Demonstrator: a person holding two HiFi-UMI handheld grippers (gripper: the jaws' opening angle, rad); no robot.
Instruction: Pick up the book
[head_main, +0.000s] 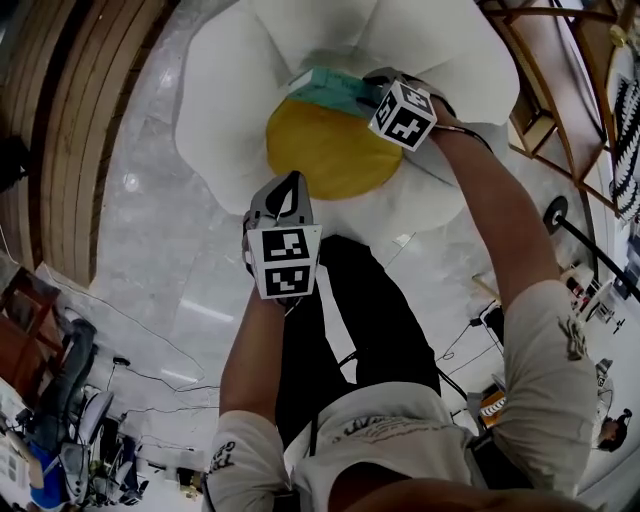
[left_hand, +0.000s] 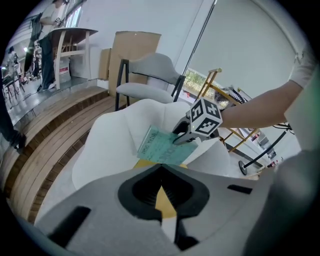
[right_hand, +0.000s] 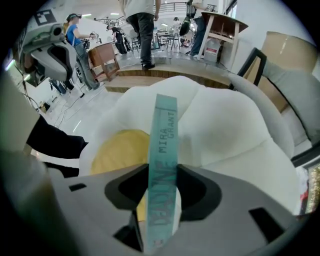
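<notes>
A teal book (head_main: 330, 90) hangs above the yellow round cushion (head_main: 330, 155) of a white petal-shaped seat (head_main: 225, 110). My right gripper (head_main: 365, 95) is shut on the book and holds it by one edge. In the right gripper view the spine (right_hand: 164, 165) stands upright between the jaws of the right gripper (right_hand: 160, 200). The left gripper view shows the book (left_hand: 162, 146) lifted off the seat. My left gripper (head_main: 290, 190) hovers over the seat's near edge, apart from the book, its jaws together with nothing between them (left_hand: 162, 200).
A wooden stepped platform (head_main: 70, 120) runs along the left. A grey chair (left_hand: 150, 75) and cardboard stand behind the seat. A wooden rack (head_main: 560, 90) and a black stand (head_main: 555, 215) are at the right. People and desks (right_hand: 145, 30) are further off.
</notes>
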